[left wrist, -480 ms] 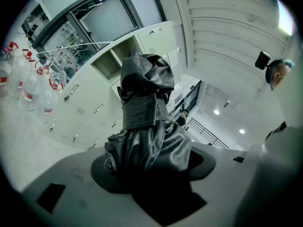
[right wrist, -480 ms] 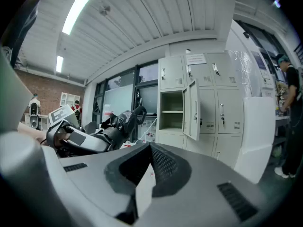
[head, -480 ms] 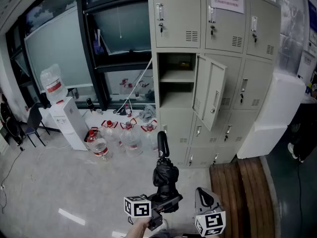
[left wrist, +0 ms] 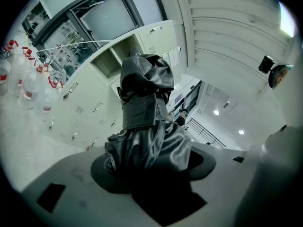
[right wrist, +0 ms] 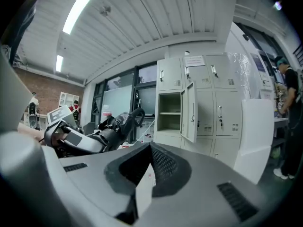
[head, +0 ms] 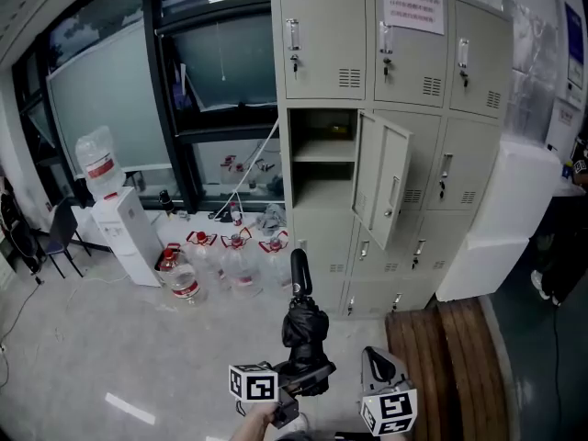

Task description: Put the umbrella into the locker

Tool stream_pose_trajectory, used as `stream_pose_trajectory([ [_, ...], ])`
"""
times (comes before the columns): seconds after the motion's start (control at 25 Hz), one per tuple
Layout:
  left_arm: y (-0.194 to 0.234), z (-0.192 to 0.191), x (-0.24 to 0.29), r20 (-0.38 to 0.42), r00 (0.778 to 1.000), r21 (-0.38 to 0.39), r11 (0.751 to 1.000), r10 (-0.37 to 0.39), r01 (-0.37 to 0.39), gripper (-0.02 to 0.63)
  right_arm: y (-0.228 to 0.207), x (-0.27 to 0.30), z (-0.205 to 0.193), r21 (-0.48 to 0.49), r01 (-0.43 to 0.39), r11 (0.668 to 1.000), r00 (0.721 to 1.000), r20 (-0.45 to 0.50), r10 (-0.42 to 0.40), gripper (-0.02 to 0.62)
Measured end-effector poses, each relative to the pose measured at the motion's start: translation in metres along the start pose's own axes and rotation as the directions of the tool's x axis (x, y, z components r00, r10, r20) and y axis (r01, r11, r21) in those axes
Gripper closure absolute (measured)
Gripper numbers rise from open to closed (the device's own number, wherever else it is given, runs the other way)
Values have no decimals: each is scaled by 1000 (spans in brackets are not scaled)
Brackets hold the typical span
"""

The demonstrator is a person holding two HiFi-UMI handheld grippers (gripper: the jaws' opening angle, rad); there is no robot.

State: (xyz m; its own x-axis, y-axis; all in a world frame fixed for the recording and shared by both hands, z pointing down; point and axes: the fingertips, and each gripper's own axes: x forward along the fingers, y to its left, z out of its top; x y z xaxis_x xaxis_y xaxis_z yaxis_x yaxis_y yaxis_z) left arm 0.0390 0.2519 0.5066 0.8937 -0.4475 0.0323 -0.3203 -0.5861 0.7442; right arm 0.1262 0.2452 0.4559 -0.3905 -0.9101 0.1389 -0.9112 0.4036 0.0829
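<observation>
Umbrella (head: pixel 304 327) first: black, folded and strapped, it stands nearly upright with its curved handle (head: pixel 299 272) at the top. It is out in the room in front of the lockers (head: pixel 409 145), clear of them and not inside any compartment. The left gripper (head: pixel 308 378) has its jaws clamped on the bunched lower end of the canopy, and the left gripper view shows the dark fabric filling the gap between the jaws. A hand (head: pixel 260 421) shows just below that gripper's marker cube (head: pixel 254 381).

Just beside it, to the right, sits the right gripper (head: pixel 377 364). In its own view the jaws are pressed together with nothing between them.

One compartment (head: pixel 322 159) in the middle row is open, its door (head: pixel 383 191) swung out to the right and a shelf (head: pixel 322 148) across the inside. Left of the lockers, water bottles (head: pixel 225 254) cluster on the floor under the window, with a white water dispenser (head: pixel 124 232) further left. A wooden platform (head: pixel 450 338) lies at the lockers' foot, and a big white block (head: pixel 501 219) stands against them on the right.
</observation>
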Motion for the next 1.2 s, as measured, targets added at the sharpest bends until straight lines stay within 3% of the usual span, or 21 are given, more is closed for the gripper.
stream_pose_trajectory([
  [0.4, 32, 36, 30, -4, 1000, -7, 1000, -10, 10, 328, -25, 54, 2, 48, -22, 999, 1000, 13, 22, 595],
  [0.8, 132, 132, 99, -43, 997, -30, 998, -65, 64, 327, -80, 205, -1, 163, -55, 985, 998, 24, 52, 595],
  [1.04, 196, 203, 136, -90, 992, -55, 995, -86, 81, 327, -105, 313, 0, 63, -6, 998, 996, -86, 11, 594],
  [1.2, 224, 232, 157, -127, 985, -83, 991, -115, 105, 327, -118, 360, -1, 62, 33, 998, 993, -113, -26, 594],
])
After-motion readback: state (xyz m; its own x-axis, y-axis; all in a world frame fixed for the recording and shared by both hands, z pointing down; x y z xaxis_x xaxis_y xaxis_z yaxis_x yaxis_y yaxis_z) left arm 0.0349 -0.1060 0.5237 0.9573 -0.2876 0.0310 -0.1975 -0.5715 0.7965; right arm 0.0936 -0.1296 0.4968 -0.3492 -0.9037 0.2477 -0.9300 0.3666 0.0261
